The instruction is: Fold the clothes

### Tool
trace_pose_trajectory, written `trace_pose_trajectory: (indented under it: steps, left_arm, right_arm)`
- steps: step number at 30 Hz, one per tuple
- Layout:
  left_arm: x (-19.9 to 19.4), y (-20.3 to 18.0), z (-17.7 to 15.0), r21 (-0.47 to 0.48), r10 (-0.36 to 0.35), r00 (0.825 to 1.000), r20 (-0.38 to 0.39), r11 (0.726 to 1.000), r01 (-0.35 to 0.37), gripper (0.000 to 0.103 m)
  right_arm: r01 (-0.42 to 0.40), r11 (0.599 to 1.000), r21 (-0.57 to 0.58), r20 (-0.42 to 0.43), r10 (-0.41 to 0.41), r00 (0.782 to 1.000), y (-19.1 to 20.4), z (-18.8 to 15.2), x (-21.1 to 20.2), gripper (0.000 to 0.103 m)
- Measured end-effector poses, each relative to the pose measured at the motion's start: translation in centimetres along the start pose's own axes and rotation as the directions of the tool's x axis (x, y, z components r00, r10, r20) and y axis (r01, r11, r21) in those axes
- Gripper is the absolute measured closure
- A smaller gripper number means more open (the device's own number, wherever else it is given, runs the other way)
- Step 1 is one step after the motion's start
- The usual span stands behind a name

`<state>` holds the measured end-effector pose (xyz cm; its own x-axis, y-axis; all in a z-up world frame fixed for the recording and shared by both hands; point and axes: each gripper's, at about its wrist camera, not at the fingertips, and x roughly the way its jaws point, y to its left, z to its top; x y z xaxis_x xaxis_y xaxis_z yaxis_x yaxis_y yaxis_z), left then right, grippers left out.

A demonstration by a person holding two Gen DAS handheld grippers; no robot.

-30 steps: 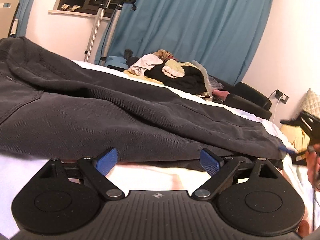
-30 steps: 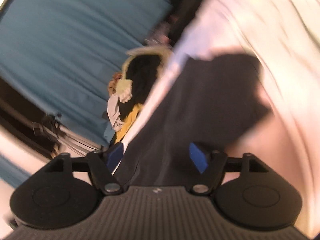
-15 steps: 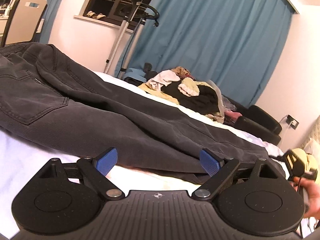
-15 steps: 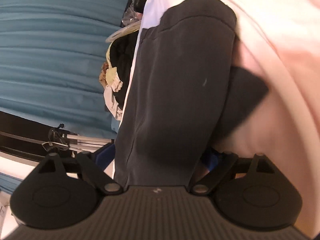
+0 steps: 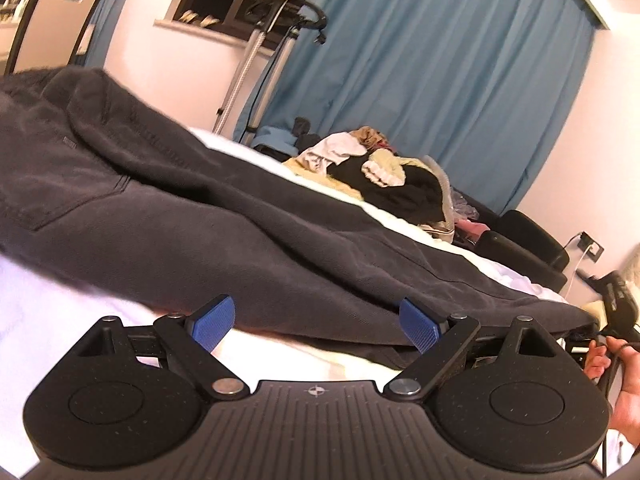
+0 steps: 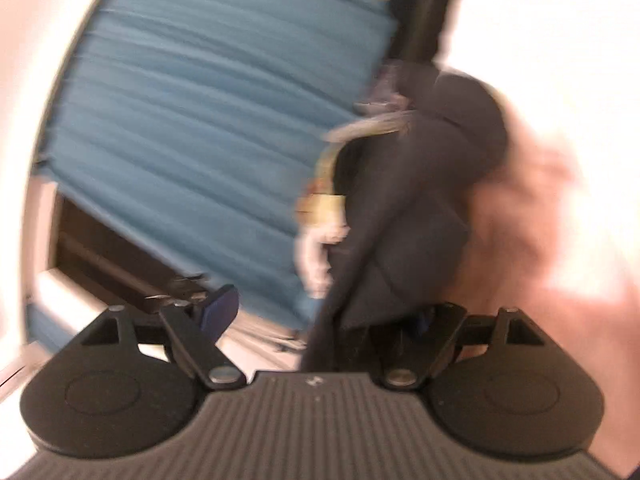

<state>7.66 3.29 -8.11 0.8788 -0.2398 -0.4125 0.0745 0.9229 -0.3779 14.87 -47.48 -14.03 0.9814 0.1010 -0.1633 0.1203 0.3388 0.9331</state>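
Dark grey jeans [image 5: 208, 216] lie stretched across the white bed [image 5: 48, 304], waistband and back pocket at the left, legs running right. My left gripper [image 5: 316, 322] is open and empty, low over the sheet just in front of the near edge of the jeans. In the blurred right wrist view the leg end of the jeans [image 6: 424, 200] lies between the fingers of my right gripper [image 6: 324, 318]. Its fingers are wide apart and the cloth drapes over the right one. The right gripper also shows at the far right of the left wrist view [image 5: 616, 292].
A pile of mixed clothes [image 5: 380, 172] sits on the far side of the bed. Blue curtains [image 5: 440, 60] hang behind it. A garment steamer stand [image 5: 256, 60] is by the window. A black seat [image 5: 528, 240] and a wall socket [image 5: 592, 244] are at the right.
The left gripper dipped lower and closer to the jeans. The right gripper swung and tilted, with the leg end of the jeans still between its fingers; its view turned blurry.
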Motion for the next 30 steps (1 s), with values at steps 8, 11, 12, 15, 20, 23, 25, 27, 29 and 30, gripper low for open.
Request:
trace_pose_trajectory:
  steps: [8, 11, 12, 15, 20, 23, 25, 27, 29, 30]
  left_arm:
    - [0.8, -2.8, 1.8, 0.17, -0.018, 0.997, 0.08, 0.985, 0.004, 0.011]
    - [3.0, -3.8, 3.5, 0.219, 0.042, 0.997, 0.062, 0.974, -0.055, 0.011]
    - [3.8, -4.0, 4.0, 0.236, 0.053, 0.997, 0.061, 0.97, -0.066, 0.011]
    - [6.1, -4.0, 5.1, 0.284, 0.109, 0.991, 0.078, 0.951, -0.127, 0.011]
    - [10.3, -1.6, 4.3, 0.28, 0.235, 0.972, 0.029, 0.931, -0.234, 0.011]
    - [11.9, -0.6, 2.3, 0.294, 0.261, 0.965, -0.003, 0.923, -0.249, 0.01]
    - [12.4, -1.4, 1.4, 0.361, 0.278, 0.961, -0.001, 0.896, -0.258, 0.007]
    - [13.0, -1.5, 1.4, 0.371, 0.287, 0.958, -0.028, 0.892, -0.256, 0.005]
    - [12.8, -1.4, 1.6, 0.36, 0.274, 0.961, -0.028, 0.9, -0.246, 0.004]
    - [12.6, -1.4, 1.7, 0.359, 0.268, 0.963, -0.026, 0.901, -0.241, 0.003]
  right_arm:
    - [0.172, 0.977, 0.13, -0.021, -0.17, 0.985, -2.9, 0.3, 0.0, 0.051]
    - [0.214, 0.977, -0.003, -0.009, -0.214, 0.977, -1.2, 0.5, -0.4, 0.094]
    - [0.219, 0.975, -0.019, -0.01, -0.22, 0.976, -1.1, 0.6, -0.6, 0.094]
    - [0.232, 0.972, -0.044, -0.016, -0.233, 0.972, -1.5, 0.9, -1.1, 0.094]
    - [0.247, 0.966, -0.074, -0.018, -0.249, 0.968, -2.8, 0.7, -0.6, 0.095]
    - [0.253, 0.959, -0.129, -0.005, -0.256, 0.967, -3.1, 0.3, -0.5, 0.095]
    - [0.244, 0.963, -0.117, 0.008, -0.245, 0.97, -3.6, 0.2, -0.5, 0.095]
    - [0.234, 0.963, -0.133, 0.022, -0.233, 0.972, -3.2, 0.2, 0.1, 0.095]
    - [0.224, 0.962, -0.154, 0.041, -0.22, 0.975, -2.8, 0.4, 0.0, 0.095]
    - [0.215, 0.962, -0.169, 0.055, -0.208, 0.977, -2.2, 0.3, 0.0, 0.095]
